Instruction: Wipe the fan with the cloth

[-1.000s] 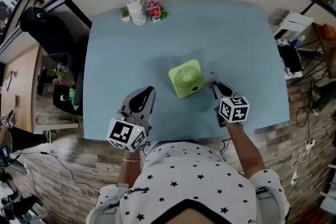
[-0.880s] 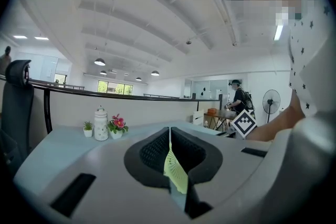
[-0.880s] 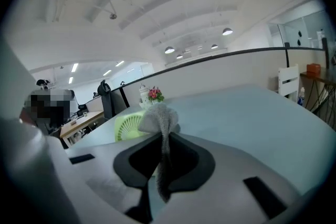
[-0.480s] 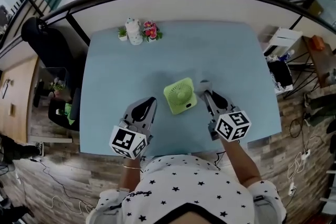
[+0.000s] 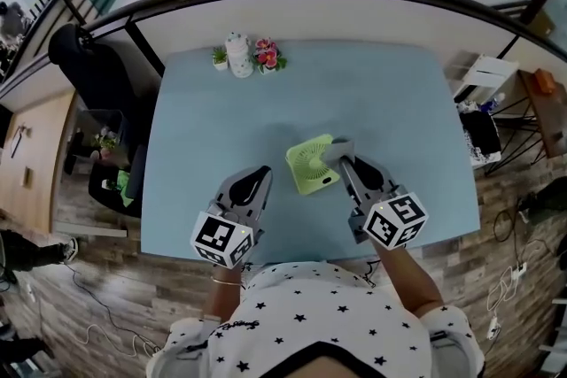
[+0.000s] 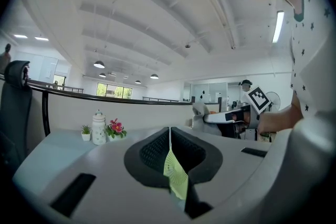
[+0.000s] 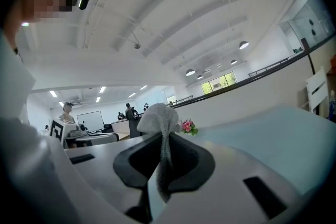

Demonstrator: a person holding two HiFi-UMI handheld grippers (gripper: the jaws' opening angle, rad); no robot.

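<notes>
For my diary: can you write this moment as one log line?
right gripper: shut on cloth, at right edge of fan | left gripper: shut, empty, left of fan | fan: on table

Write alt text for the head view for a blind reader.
The right gripper, shut on a grey cloth, holds it at the right edge of a small green fan on a light blue table. The left gripper, shut and empty, is left of the fan; flower ornaments stand at the table's far edge.

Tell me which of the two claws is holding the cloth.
The right claw: a grey cloth is pinched in it, at the green fan's edge. The left claw is shut on nothing, apart from the fan.
</notes>
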